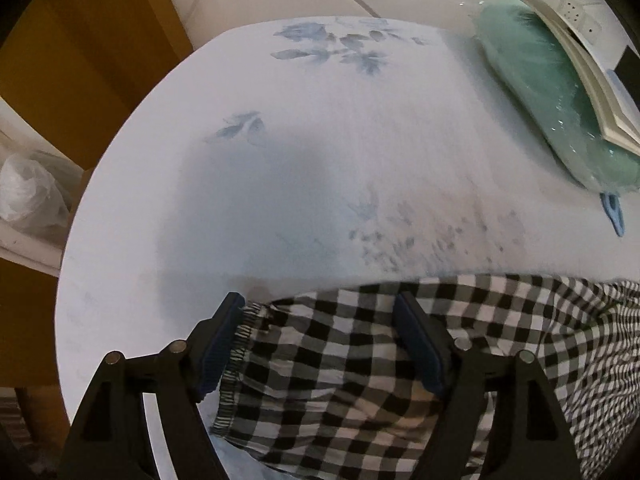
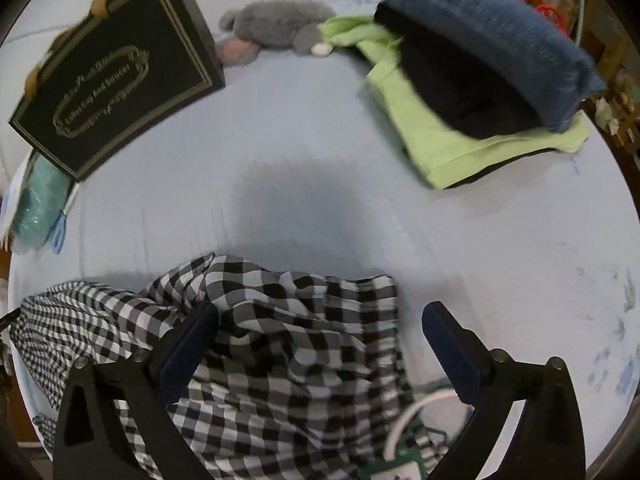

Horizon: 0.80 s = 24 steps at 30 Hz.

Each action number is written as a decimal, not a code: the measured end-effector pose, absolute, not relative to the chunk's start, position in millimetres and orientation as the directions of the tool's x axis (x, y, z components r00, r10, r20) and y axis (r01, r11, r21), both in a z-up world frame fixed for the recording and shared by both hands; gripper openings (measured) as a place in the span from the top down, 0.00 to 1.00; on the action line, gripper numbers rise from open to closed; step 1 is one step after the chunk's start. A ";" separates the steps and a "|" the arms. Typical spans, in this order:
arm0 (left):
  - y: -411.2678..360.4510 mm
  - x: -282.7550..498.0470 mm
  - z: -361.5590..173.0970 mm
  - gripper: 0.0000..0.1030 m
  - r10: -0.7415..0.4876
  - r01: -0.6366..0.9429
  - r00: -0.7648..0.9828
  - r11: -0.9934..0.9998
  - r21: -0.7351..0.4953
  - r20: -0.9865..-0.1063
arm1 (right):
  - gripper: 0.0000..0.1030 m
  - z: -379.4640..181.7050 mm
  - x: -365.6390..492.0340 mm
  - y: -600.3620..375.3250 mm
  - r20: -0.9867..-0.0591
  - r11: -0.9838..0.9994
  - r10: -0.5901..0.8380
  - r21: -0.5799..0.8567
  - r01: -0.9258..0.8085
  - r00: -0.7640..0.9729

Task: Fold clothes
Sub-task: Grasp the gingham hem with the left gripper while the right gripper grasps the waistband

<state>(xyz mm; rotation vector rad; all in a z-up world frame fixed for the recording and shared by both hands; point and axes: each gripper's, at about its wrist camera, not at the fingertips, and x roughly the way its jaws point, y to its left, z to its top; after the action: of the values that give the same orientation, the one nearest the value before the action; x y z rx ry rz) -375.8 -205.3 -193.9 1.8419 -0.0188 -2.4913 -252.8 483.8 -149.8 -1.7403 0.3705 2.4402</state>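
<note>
The checked garment [image 1: 360, 380], black, white and grey gingham, lies crumpled on the pale blue bed sheet [image 1: 300, 180] and fills the lower part of both views. In the left wrist view we see its gathered, striped elastic edge at the lower middle, running along the inner side of the left finger of the left tongs [image 1: 320, 344]. Those tongs stand open, with the checked cloth spread between and beneath the two dark blue pads; we cannot tell whether the pads touch it. At the upper right of that frame a mint green bundle [image 1: 560, 100] in clear wrap lies on the sheet, with a blue clip [image 1: 614, 216] just below it.

In the right wrist view the garment [image 2: 260, 340] is bunched into folds from the lower left to the lower middle. The right tongs [image 2: 320, 348] are also open: the left pad sits against a raised fold of the cloth, while the right pad hangs over bare sheet beside the garment's edge. A white cable [image 2: 404, 424] shows at the bottom between the fingers. At the upper left a black box [image 2: 120, 72] with gold lettering rests tilted; at the top middle lies a grey plush toy [image 2: 276, 24]; at the upper right a stack of folded clothes [image 2: 480, 72], blue denim over black over lime green.
</note>
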 end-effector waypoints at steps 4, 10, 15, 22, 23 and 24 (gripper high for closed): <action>-205.3 -369.4 -196.7 0.32 -0.017 0.042 -0.320 -0.999 0.003 -0.947 | 0.16 -171.3 -257.1 471.9 -0.963 -0.972 -0.025 0.086 -0.218 -0.268; -181.5 -367.5 -182.3 0.85 -0.092 0.022 -0.397 -0.996 0.091 -0.913 | 0.82 -145.5 -243.2 459.8 -0.929 -0.987 0.001 0.059 -0.151 -0.369; -191.4 -332.0 -121.4 0.88 -0.070 0.038 -0.550 -0.998 0.058 -0.832 | 0.83 -108.8 -217.5 454.2 -0.865 -0.993 -0.027 0.082 -0.088 -0.501; -221.2 -200.7 -60.2 0.88 -0.081 0.035 -0.704 -0.996 0.080 -0.706 | 0.89 -55.6 -100.9 485.0 -0.741 -0.977 -0.146 0.210 -0.020 -0.655; -225.8 -178.2 -56.4 0.88 -0.084 0.040 -0.714 -0.996 0.079 -0.695 | 0.92 -53.2 -79.1 491.9 -0.736 -0.973 -0.160 0.228 -0.019 -0.658; -229.1 -155.9 -55.5 0.88 -0.086 0.043 -0.717 -0.996 0.079 -0.692 | 0.93 -52.2 -59.5 498.4 -0.732 -0.969 -0.173 0.245 -0.018 -0.659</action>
<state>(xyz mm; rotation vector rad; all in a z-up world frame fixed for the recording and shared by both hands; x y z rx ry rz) -155.9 -229.1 -55.5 1.1509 -0.0873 -2.8469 -59.5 498.4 -52.2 -1.3271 0.3754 2.9179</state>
